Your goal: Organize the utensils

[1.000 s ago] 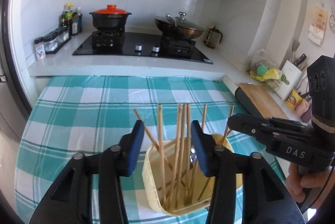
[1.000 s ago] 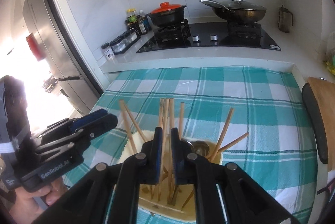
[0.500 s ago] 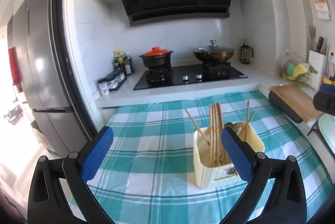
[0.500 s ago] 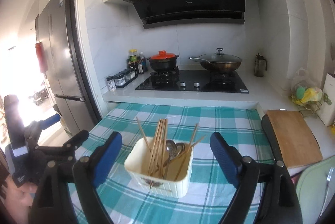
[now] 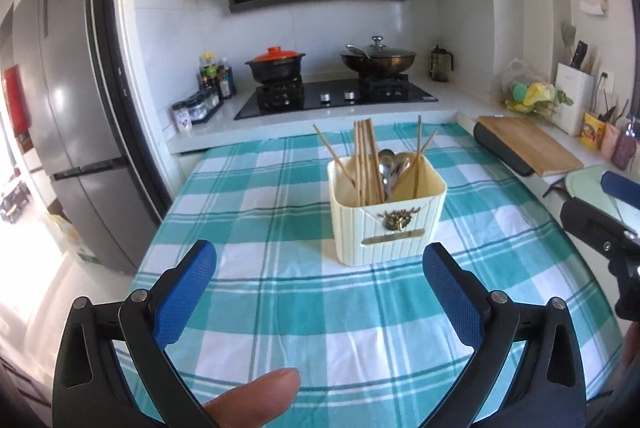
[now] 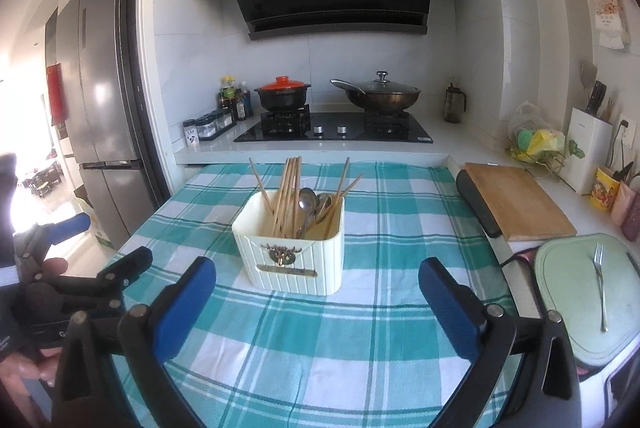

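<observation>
On the checked tablecloth (image 6: pixel 360 348) the cream utensil holder (image 6: pixel 292 260) is standing upright, well ahead of both grippers, with wooden chopsticks (image 6: pixel 290 188) leaning in its left part and metal spoons (image 6: pixel 310 204) resting in the middle. Off to the right a lone fork (image 6: pixel 600 284) is lying on a pale green board (image 6: pixel 568 292), apart from the holder, and it looks like the piece still waiting to be sorted. The likeliest trouble from here is a reach toward the fork clipping the holder or the fanned chopsticks, since several are sticking out at loose angles and a knock could tip the light container or scatter them. The fork itself is lying flat on a smooth surface, so wide pads may be sliding over it rather than getting under it, pushing it off the board. The left gripper (image 5: pixel 320 292) is pointing down at a slant toward the cloth with its jaws spread wide and nothing between them, a fingertip (image 5: pixel 260 396) of the person showing beneath it. The right gripper (image 6: pixel 320 288) is angled down the same way, its jaws having just been opening, now standing fully apart and empty. Both are hovering beside each other, short of the holder and touching nothing.
</observation>
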Tool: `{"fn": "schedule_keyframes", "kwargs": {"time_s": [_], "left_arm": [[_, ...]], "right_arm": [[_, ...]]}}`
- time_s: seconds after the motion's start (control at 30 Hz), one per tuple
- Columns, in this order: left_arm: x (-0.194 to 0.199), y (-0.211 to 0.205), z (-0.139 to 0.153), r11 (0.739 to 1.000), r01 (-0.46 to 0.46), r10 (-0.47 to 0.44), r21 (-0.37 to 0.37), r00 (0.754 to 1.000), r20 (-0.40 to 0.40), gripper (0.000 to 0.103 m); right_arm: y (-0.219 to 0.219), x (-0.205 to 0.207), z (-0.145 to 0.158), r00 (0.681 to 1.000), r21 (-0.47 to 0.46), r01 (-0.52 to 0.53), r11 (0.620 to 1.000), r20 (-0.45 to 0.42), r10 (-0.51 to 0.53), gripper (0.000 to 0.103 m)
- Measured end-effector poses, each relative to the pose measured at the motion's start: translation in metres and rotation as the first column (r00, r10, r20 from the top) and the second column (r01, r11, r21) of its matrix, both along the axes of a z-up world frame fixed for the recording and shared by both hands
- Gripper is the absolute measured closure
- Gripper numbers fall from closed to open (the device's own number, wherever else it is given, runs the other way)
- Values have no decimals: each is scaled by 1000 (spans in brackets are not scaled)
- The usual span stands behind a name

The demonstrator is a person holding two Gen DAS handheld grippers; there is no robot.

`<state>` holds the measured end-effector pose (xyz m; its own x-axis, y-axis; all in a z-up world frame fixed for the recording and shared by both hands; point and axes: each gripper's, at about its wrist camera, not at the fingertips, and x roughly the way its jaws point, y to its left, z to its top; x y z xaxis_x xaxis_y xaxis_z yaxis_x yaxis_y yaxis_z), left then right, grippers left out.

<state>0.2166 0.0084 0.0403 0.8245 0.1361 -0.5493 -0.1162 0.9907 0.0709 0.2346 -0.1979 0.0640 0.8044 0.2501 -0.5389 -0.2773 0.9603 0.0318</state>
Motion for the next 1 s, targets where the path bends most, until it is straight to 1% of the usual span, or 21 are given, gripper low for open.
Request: {"fn": "schedule_keyframes", "kwargs": {"time_s": [0.07, 0.17, 0.33, 0.57, 0.73, 1.0], "left_arm": [[-7, -1, -1, 1000, 6, -6, -27, 1000, -20, 0], [-14, 0, -1, 999, -5, 4, -40, 1000, -31, 0], [-23, 4, -2, 997, -14, 11, -77, 999, -43, 0], [-29, 5, 3, 996, -16, 14, -87, 999, -30, 0], [-29, 6, 4, 997, -18, 15, -78, 999, -30, 0], [-29, 9, 3, 997, -51, 49, -65, 998, -34, 0]], "right_arm": [[4, -7, 0, 1000, -30, 1, 1000, 2, -1, 0], [14, -20, 0, 1000, -69, -16, 998, 0, 16, 0], [23, -33, 1, 999, -66, -31, 997, -16, 30, 0], [29, -39, 7, 999, -77, -32, 997, -6, 32, 0], [34, -42, 14, 999, -95, -30, 995, 11, 32, 0], [35, -43, 16, 999, -106, -29, 994, 12, 31, 0]]}}
